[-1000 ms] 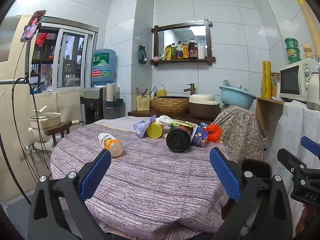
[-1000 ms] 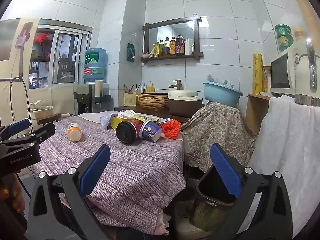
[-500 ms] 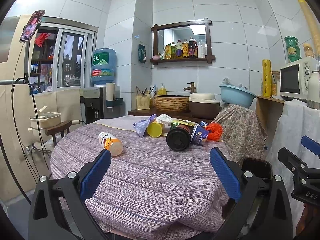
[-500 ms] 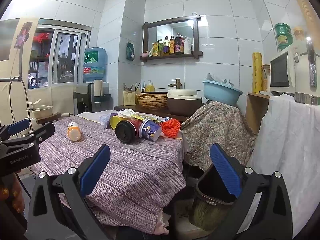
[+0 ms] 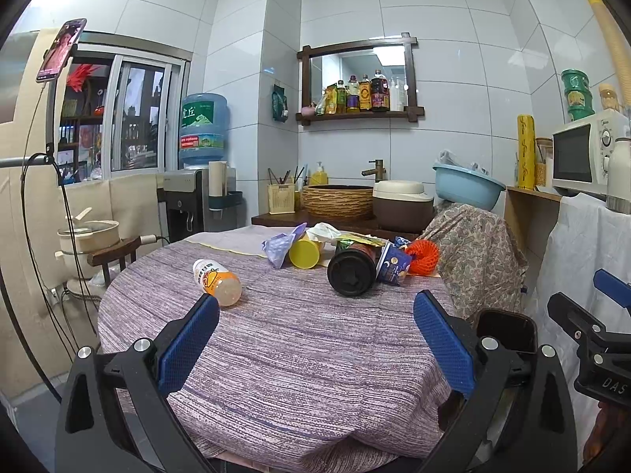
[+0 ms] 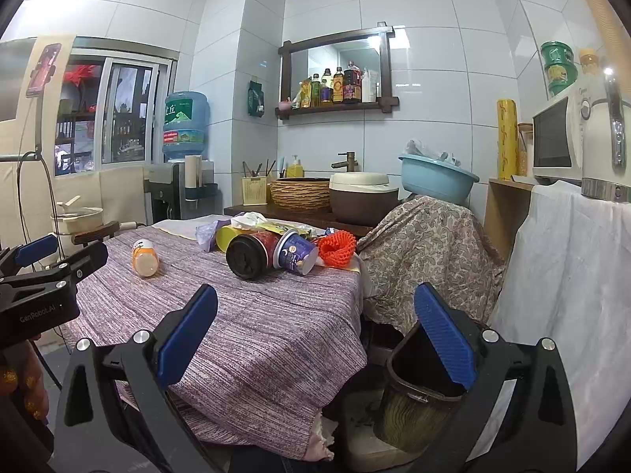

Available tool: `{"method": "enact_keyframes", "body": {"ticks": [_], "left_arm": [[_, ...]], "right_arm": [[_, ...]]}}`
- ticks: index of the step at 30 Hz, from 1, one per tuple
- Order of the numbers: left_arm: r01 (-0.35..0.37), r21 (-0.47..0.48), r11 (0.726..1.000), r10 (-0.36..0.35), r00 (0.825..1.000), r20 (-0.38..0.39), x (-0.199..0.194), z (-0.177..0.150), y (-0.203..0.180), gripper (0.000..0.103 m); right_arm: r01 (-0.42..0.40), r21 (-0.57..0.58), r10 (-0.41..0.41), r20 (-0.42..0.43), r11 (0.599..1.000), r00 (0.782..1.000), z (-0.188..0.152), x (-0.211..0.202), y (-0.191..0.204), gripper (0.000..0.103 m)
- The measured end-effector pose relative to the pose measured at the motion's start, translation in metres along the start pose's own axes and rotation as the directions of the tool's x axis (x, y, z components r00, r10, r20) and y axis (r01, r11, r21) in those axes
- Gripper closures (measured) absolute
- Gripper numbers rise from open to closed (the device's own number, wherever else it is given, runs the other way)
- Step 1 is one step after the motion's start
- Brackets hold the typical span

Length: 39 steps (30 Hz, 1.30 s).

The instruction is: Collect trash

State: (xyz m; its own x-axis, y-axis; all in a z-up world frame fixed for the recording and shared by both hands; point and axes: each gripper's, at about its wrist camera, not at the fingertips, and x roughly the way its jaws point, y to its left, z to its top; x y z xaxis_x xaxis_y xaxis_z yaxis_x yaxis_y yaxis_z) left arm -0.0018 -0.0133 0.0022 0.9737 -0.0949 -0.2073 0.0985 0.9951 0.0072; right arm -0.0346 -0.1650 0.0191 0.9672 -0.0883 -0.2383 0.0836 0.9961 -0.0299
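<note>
Trash lies on a round table with a purple striped cloth (image 5: pixel 299 354): an orange drink bottle (image 5: pixel 216 282) on its side, a dark coffee cup (image 5: pixel 352 270), a blue yogurt cup (image 5: pixel 394 266), a yellow cup (image 5: pixel 303 253), an orange net (image 5: pixel 424 256), wrappers and a tissue. A dark trash bin (image 6: pixel 418 390) stands on the floor right of the table. My left gripper (image 5: pixel 315 349) is open and empty over the table's near edge. My right gripper (image 6: pixel 315 341) is open and empty, between the table edge and the bin.
A chair draped in paisley cloth (image 6: pixel 426 248) stands behind the bin. A white cloth-covered counter (image 6: pixel 572 276) with a microwave (image 6: pixel 556 138) is at right. A wooden counter holds a basket (image 5: pixel 337 199), rice cooker and blue basin. A water dispenser (image 5: pixel 197 197) stands at back left.
</note>
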Motion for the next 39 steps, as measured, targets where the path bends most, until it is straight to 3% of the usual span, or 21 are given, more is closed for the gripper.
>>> {"method": "enact_keyframes", "body": {"ticks": [27,39], "left_arm": [[0.006,0.004,1.000,-0.006,1.000,-0.016,0.006,-0.004,-0.004,0.005],[0.009,-0.011,1.000,-0.010,0.996,-0.091,0.022,-0.011,0.000,0.005]], "right_arm": [[0.013,0.009,-0.013,-0.012,1.000,1.000,-0.004,0.003,-0.003,0.005],[-0.002,-0.013,0.001,-0.056,1.000,0.998,-0.008,0.022,0.002,0.005]]}}
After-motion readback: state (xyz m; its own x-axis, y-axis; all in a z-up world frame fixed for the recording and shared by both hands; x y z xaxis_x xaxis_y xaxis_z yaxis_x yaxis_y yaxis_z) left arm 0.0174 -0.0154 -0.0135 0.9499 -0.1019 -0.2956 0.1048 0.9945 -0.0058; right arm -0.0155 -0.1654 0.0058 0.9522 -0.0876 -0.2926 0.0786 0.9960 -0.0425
